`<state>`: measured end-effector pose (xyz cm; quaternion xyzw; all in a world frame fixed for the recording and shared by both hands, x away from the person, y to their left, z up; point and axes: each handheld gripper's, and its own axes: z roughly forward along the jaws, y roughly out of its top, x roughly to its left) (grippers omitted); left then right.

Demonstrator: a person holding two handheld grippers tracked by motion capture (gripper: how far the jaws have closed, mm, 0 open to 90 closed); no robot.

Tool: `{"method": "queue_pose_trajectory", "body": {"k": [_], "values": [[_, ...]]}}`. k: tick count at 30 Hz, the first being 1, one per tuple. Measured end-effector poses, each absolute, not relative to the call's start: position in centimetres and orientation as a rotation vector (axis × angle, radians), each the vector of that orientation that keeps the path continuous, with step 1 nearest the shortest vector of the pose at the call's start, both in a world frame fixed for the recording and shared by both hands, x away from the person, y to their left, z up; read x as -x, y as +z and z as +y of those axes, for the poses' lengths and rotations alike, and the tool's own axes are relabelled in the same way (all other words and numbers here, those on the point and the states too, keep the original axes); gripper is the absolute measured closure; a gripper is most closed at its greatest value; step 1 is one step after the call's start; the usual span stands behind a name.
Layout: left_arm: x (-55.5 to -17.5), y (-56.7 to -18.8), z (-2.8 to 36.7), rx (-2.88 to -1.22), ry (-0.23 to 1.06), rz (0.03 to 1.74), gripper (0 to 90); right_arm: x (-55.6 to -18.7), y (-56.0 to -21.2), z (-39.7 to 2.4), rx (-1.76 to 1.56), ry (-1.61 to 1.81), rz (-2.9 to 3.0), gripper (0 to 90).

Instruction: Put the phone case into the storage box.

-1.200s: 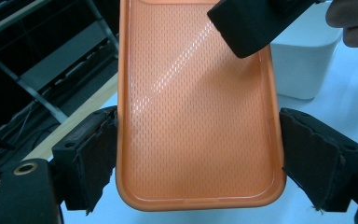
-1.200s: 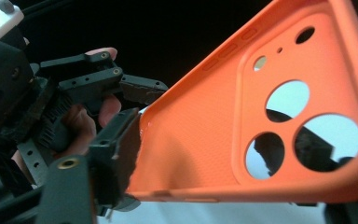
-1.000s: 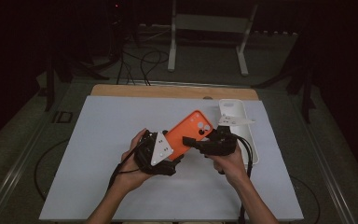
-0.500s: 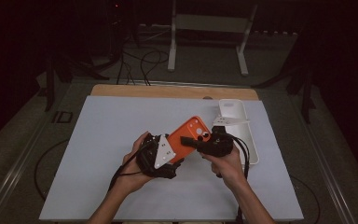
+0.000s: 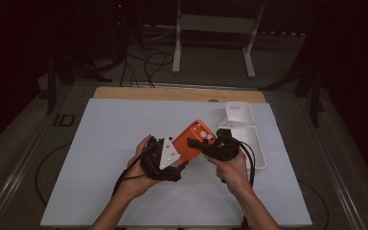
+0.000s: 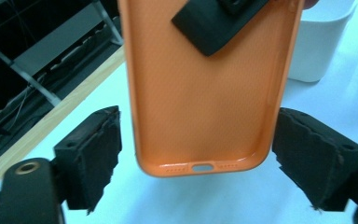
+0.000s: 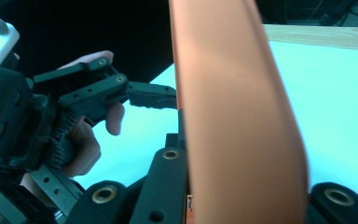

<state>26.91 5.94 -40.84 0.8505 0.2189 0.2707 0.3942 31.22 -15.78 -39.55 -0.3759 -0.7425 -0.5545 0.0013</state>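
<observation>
- Gripping the orange silicone phone case (image 5: 194,142) above the white worktop (image 5: 100,143), right gripper (image 5: 197,143) fingers have just closed on its camera end.
- Left gripper (image 6: 196,158) fingers stand open, straddling the case's bottom edge without touching.
- Step judged: handover; next, left fingers must close squarely.

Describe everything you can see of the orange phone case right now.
The orange phone case is a thin, matte, rubbery-looking shell with rounded corners. The high view shows a camera cutout with pale holes near its far end. The left gripper view shows its hollow inner face, with a port slot and small holes along the bottom lip. The right gripper is shut on its upper part. The left gripper flanks its bottom end, jaws apart with gaps either side. It is angled over the table.
</observation>
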Motion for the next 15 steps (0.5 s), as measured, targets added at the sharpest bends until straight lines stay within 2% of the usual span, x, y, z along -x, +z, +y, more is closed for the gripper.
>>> {"method": "queue_pose_trajectory", "body": {"k": [15], "values": [[-27.7,-39.7,7.4,-2.116,0.526,0.585,10.4,-30.9,-39.5,-16.3,1.093,-1.746,-2.425,86.9]]}}
